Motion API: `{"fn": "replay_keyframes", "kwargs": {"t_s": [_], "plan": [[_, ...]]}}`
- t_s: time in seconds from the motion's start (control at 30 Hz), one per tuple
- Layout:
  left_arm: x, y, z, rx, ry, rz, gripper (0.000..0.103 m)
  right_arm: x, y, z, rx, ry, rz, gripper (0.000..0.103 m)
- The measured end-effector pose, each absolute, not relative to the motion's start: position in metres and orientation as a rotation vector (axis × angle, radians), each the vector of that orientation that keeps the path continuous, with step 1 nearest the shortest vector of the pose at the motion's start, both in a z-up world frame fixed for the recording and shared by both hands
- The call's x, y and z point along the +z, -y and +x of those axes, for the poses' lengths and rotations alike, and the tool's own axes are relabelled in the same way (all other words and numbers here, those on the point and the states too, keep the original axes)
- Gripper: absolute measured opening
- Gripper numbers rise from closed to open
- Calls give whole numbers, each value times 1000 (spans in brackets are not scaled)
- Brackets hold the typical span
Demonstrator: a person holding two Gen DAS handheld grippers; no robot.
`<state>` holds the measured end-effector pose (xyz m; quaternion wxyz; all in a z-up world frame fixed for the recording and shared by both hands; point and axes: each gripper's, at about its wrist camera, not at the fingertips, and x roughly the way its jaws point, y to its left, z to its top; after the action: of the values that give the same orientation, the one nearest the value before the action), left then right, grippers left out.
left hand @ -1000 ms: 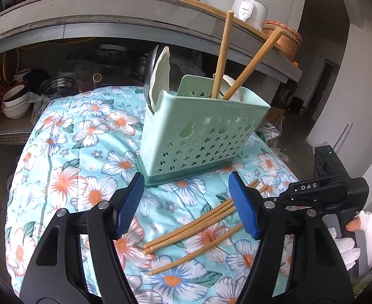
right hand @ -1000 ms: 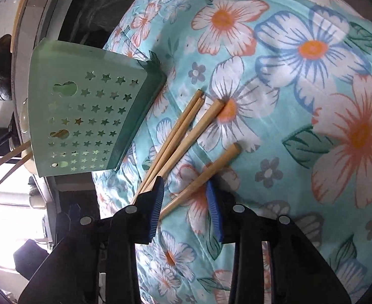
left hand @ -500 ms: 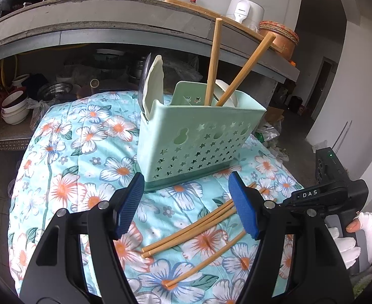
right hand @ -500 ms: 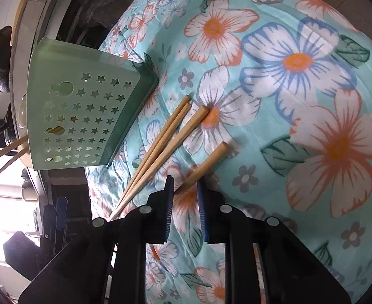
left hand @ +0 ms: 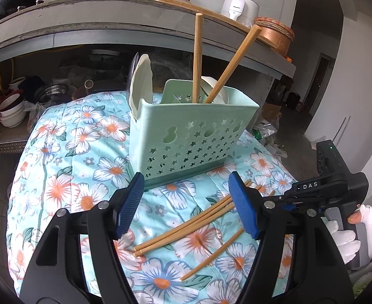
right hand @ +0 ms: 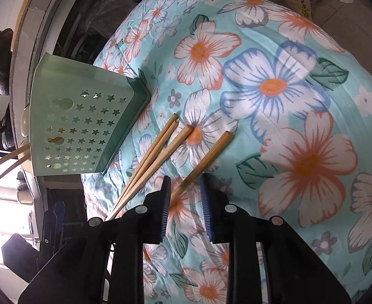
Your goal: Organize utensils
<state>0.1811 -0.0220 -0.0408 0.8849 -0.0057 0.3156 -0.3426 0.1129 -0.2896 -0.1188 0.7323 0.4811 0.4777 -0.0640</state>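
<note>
While the left tool [left hand: 186, 205] hovers with its blue pads set wide apart and nothing between them, it faces the mint-green utensil holder [left hand: 191, 136], which stands upright toward the far side of the worktop's floral cloth [left hand: 67, 167]. Two wooden chopsticks [left hand: 197, 58] stick up out of the holder, one nearly vertical and the other leaning right, and a pale spoon [left hand: 141, 81] rises at its left end. On the cloth just in front of the holder and to its right lie three chopsticks [left hand: 186, 230] bunched side by side, and a single chopstick [left hand: 213, 253] lies apart from them, nearer the front edge. The right tool [right hand: 184, 202] is low over the cloth with its pads parted by a narrow gap, and that single chopstick [right hand: 201, 164] runs between them; whether either pad touches it I cannot tell. In the right wrist view the bunched three [right hand: 150, 159] lie just left of the tool, between it and the holder [right hand: 82, 119]. A white-gloved right hand [left hand: 350, 235] grips the right tool's handle.
</note>
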Motion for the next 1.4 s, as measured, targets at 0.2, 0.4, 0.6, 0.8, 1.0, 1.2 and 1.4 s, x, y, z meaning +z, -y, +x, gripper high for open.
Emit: {"fn": "replay_keyframes", "kwargs": {"t_s": [0.2, 0.4, 0.6, 0.8, 1.0, 1.2, 1.4], "plan": [[-41, 22, 180, -712, -659, -11, 65, -116, 286, 123, -196, -1055, 1007, 26], [-41, 28, 177, -722, -663, 10, 65, -116, 284, 135, -225, -1045, 953, 20], [-41, 45, 171, -753, -650, 82, 65, -117, 287, 136, -187, -1044, 940, 19], [-47, 88, 157, -859, -625, 272, 65, -114, 307, 112, -160, -1058, 918, 19], [-69, 143, 149, -979, -633, 500, 48, -112, 325, 90, -152, -1077, 876, 19], [-87, 181, 145, -1055, -632, 685, 28, -117, 331, 86, -114, -1065, 876, 19], [-101, 202, 144, -1078, -614, 825, 13, -121, 334, 87, -68, -1044, 897, 19]]}}
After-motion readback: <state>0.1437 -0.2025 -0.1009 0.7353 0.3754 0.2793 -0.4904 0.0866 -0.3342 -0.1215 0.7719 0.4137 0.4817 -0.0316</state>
